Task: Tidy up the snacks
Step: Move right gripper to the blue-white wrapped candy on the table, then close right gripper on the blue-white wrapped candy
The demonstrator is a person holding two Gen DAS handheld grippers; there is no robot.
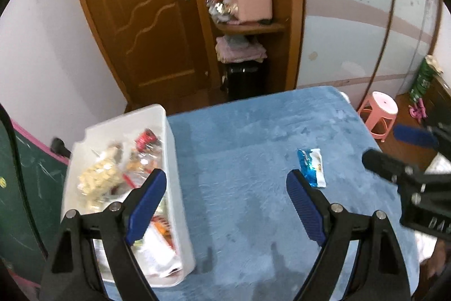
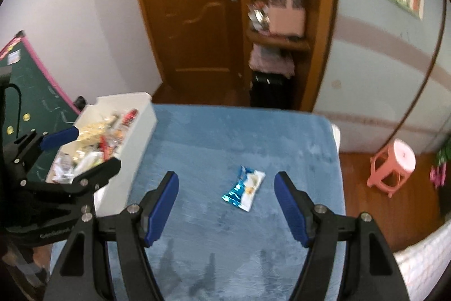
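Note:
A blue and white snack packet [image 1: 311, 167] [image 2: 244, 187] lies flat on the blue plush cloth [image 1: 253, 148] [image 2: 225, 137] that covers the table. My right gripper [image 2: 227, 193] hangs open above it, the packet seen between its blue pads, no contact. My left gripper [image 1: 225, 192] is open and empty; its left finger overlaps the white bin [image 1: 174, 160] [image 2: 142, 126] of mixed snacks at the table's left. The packet sits just past its right fingertip. Each gripper shows in the other's view, the right gripper [image 1: 394, 148] at the edge and the left gripper [image 2: 93, 148] over the bin.
Behind the table stand a brown door [image 1: 146, 19] and a wooden shelf unit [image 1: 248, 27] with a pink box. A pink stool [image 1: 380, 114] [image 2: 394, 165] is on the floor at the right. A green chalkboard [image 2: 31, 103] leans at the left.

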